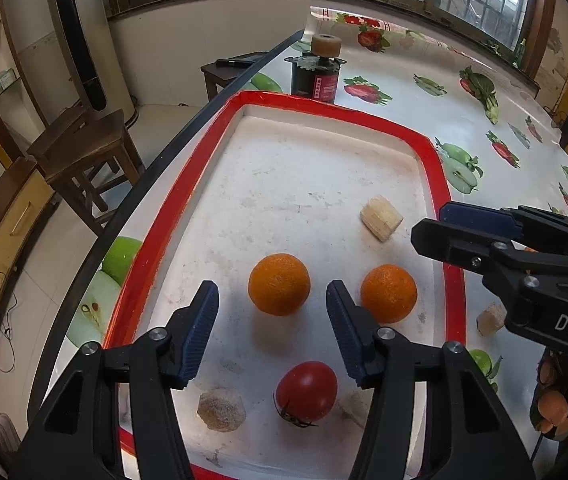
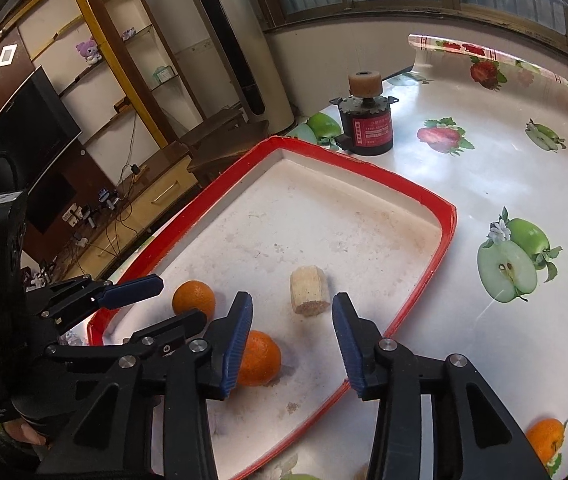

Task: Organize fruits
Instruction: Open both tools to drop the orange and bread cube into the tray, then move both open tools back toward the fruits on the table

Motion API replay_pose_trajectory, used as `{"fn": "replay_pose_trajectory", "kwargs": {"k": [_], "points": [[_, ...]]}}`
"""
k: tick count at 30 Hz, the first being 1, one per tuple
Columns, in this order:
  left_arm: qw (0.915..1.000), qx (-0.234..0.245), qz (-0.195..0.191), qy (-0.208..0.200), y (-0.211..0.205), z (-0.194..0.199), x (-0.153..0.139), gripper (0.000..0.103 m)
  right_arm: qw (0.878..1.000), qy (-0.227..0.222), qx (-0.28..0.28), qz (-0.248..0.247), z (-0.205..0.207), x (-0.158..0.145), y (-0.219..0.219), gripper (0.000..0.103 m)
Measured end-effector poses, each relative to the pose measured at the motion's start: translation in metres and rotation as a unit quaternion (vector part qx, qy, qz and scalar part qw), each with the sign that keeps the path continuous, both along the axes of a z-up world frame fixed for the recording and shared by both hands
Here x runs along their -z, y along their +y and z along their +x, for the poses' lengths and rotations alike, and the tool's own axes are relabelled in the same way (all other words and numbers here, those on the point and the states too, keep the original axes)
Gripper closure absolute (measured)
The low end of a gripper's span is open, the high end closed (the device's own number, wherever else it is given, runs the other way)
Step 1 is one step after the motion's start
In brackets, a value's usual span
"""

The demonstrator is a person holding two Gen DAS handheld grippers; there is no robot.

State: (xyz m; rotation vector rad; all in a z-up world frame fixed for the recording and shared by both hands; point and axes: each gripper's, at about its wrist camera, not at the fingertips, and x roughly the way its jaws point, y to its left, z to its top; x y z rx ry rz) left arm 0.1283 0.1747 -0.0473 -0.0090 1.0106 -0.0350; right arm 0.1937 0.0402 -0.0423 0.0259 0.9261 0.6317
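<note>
Left gripper point(image 1: 272, 316): jaws wide, empty, above the tray's near half.
Right gripper point(image 2: 292, 334): jaws wide, holding nothing.
Red-rimmed white tray point(image 1: 454, 280): holds two round oranges point(image 1: 279, 284) point(image 1: 389, 293), a red tomato point(image 1: 306, 391) at 6 o'clock, a pale cylindrical chunk point(image 1: 381, 223) at 2 o'clock.
Fruit-print tablecloth point(image 2: 484, 184): another orange point(image 2: 546, 442) outside the tray.
</note>
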Motion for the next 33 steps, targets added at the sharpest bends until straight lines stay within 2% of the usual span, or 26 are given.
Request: {"fn": "replay_pose_trajectory", "kwargs": {"k": [13,25,27,33], "points": [[0.9996,0.002,-0.024,-0.017,-0.015,-0.03,-0.017,0.048,0.999,-0.012,0.037,0.023,-0.06,-0.025,-0.05,0.059],[0.9988,0.022,-0.041,-0.016,-0.045,-0.056,-0.02,0.048,0.995,-0.015,0.098,0.029,-0.124,-0.024,-0.122,0.054],[0.9984,0.031,-0.044,-0.016,-0.053,-0.059,-0.021,0.048,0.993,-0.017,0.11,0.03,-0.133,-0.024,-0.137,0.051],[0.9974,0.057,-0.04,-0.018,-0.081,-0.065,-0.028,0.048,0.987,-0.017,0.155,0.031,-0.15,-0.021,-0.181,0.051]]}}
